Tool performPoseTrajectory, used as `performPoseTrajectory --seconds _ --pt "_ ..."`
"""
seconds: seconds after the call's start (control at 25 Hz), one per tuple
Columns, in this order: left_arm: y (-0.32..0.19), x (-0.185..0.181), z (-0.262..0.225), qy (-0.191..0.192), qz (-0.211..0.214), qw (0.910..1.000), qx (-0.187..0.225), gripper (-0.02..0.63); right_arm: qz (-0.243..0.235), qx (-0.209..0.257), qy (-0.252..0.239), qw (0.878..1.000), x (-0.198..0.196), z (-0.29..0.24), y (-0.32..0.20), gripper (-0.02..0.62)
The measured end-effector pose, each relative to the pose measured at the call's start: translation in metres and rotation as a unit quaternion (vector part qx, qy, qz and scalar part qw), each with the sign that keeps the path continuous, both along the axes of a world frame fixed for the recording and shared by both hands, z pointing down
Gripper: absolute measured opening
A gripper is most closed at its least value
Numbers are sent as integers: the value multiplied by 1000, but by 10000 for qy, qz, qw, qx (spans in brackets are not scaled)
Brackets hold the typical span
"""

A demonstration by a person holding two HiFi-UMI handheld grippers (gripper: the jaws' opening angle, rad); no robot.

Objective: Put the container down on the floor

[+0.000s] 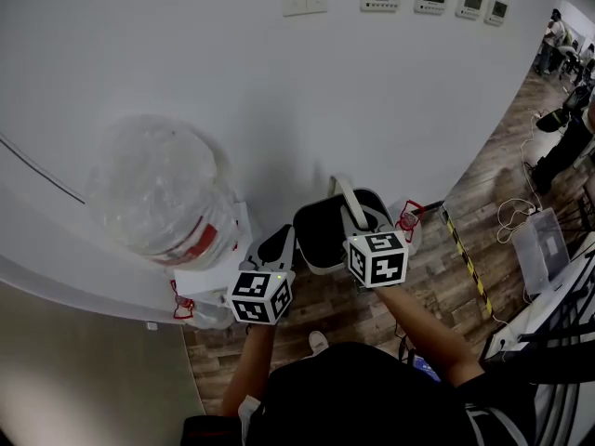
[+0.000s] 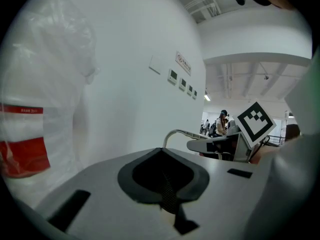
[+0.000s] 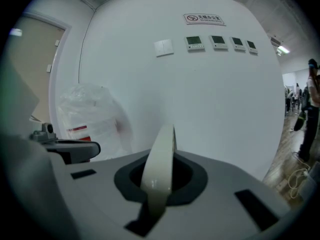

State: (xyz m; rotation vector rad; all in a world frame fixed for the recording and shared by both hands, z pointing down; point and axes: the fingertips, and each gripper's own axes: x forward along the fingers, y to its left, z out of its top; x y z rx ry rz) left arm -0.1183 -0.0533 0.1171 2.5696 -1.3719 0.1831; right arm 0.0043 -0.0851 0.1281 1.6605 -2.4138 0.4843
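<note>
Head view, centre frame: pale grey bucket-shaped container with dark interior, hanging by its cream arched handle. Right gripper: jaws clamped on that handle. Left gripper: jaws pressed together, nothing between. Status: container apparently above the wooden floor; lowering and release outstanding.

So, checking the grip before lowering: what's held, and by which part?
The right gripper holds the container by its handle; the left gripper holds nothing.

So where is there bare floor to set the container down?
Bare wood floor lies below the container, between the wall and the person's shoe. Left is crowded by the plastic-wrapped bundle; right has striped tape and cables.
</note>
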Motion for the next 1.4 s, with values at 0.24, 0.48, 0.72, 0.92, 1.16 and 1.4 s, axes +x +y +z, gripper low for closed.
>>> performPoseTrajectory --seconds 0.24,0.48,0.72,0.92,1.16,1.4 --pt "-5 -8 9 76 124 9998 -124 17 121 -54 -12 9999 -6 3 -9 31" --pt "-7 -15 16 125 107 9997 -184 17 168 -40 -27 9998 -10 8 -14 31" --pt "-10 -5 24 166 63 9994 -290 17 35 -133 -31 9999 -5 16 -20 31" --pt "-17 9 30 225 -51 9991 -361 17 -98 -194 -64 9997 6 22 -27 31" --pt "-31 26 42 273 -222 9979 -541 17 -219 -457 -86 9987 21 35 -43 31" --pt "-47 14 73 331 -372 9963 -702 17 -379 -699 -86 9968 10 70 -60 31"
